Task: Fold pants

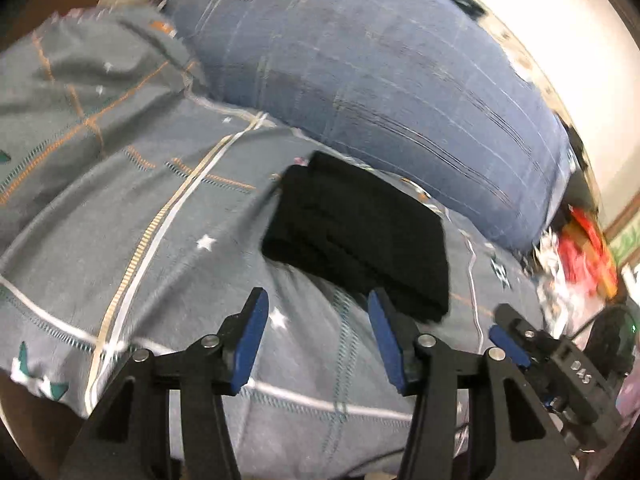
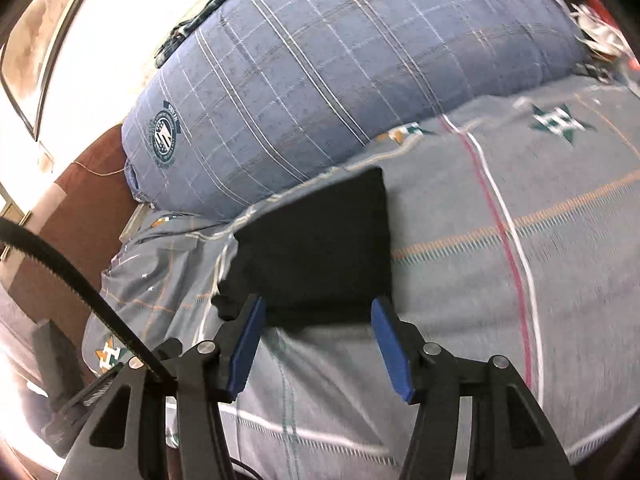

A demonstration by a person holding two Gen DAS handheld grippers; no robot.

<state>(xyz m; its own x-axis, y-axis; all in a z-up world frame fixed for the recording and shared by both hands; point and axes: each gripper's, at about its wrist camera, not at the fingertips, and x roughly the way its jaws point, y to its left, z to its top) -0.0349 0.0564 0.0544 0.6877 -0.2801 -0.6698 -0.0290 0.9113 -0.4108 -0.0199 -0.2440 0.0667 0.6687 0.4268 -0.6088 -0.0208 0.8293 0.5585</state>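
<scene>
**Folded black pants on a bed, both tongs open and empty**

Left wrist view: A bed fills the picture, covered by a grey sheet (image 1: 120, 200) printed with small white stars and crossed by white and orange lines. A large blue checked pillow (image 1: 360, 80) with a round emblem lies along the far side. Behind it runs a pale wall. At the right edge sits a blurred heap of red and white items (image 1: 580, 256); what they are cannot be told. The black pants (image 1: 356, 240) lie folded into a compact rectangle on the sheet, just in front of the pillow. The left tongs (image 1: 316, 312) point down toward the bed with their blue-padded tips apart and nothing between them; the right tip overlaps the near edge of the pants in the picture, though contact cannot be told. The right tongs (image 1: 516, 340) show at the lower right, beside the pants.

Right wrist view: The same grey sheet (image 2: 500, 280) and blue pillow (image 2: 340, 80) appear, with a reddish-brown headboard (image 2: 80, 208) at the left and a bright wall above it. The folded pants (image 2: 316, 248) rest on the sheet, their far corner close to the pillow. The right tongs (image 2: 318, 320) angle downward, tips spread wide and empty, framing the near edge of the pants. A black cable (image 2: 60, 268) curves in from the left.
</scene>
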